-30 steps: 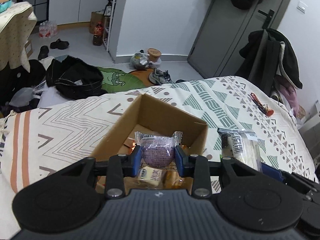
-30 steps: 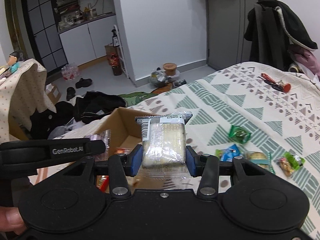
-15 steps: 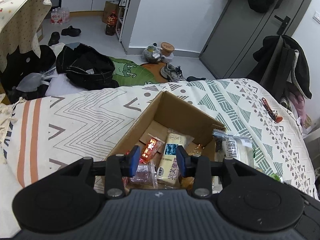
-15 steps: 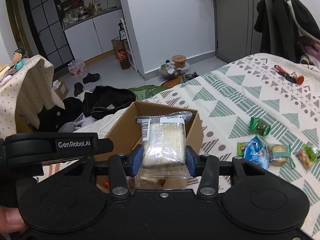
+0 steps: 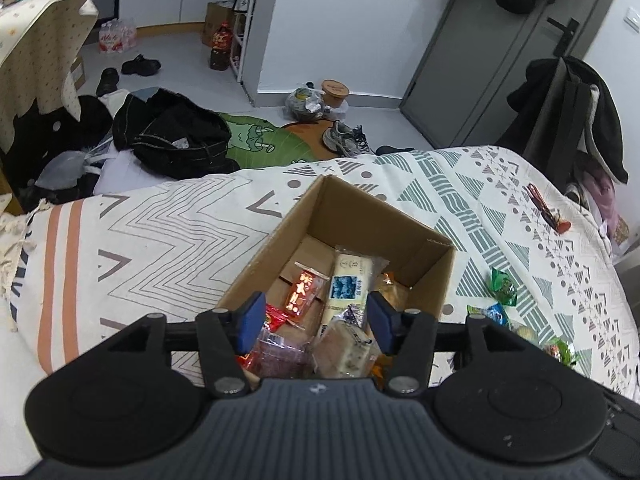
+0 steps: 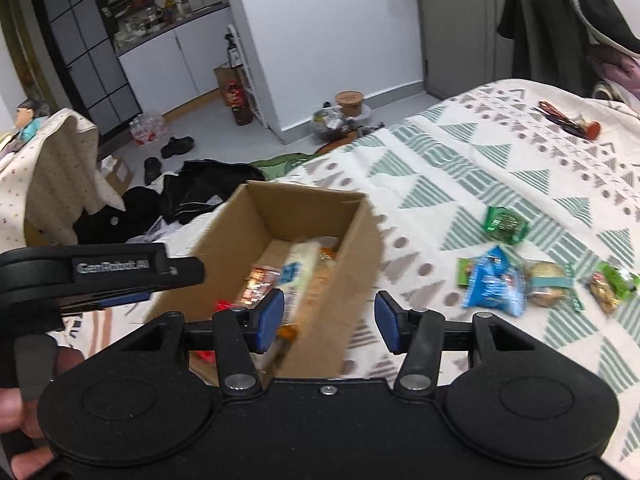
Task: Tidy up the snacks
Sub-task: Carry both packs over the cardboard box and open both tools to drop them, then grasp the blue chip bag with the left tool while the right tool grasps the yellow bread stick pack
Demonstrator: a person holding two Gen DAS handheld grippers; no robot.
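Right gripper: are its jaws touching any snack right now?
Apart. The right wrist view shows the right gripper with jaws spread wide and nothing between them; the cardboard box and its snacks lie below and beyond, clear of both pads.

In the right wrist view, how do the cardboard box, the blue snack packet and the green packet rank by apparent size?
1. Cardboard box, by far.
2. Blue snack packet.
3. Green packet, though it lies farther from the camera, so its true size is unsure.
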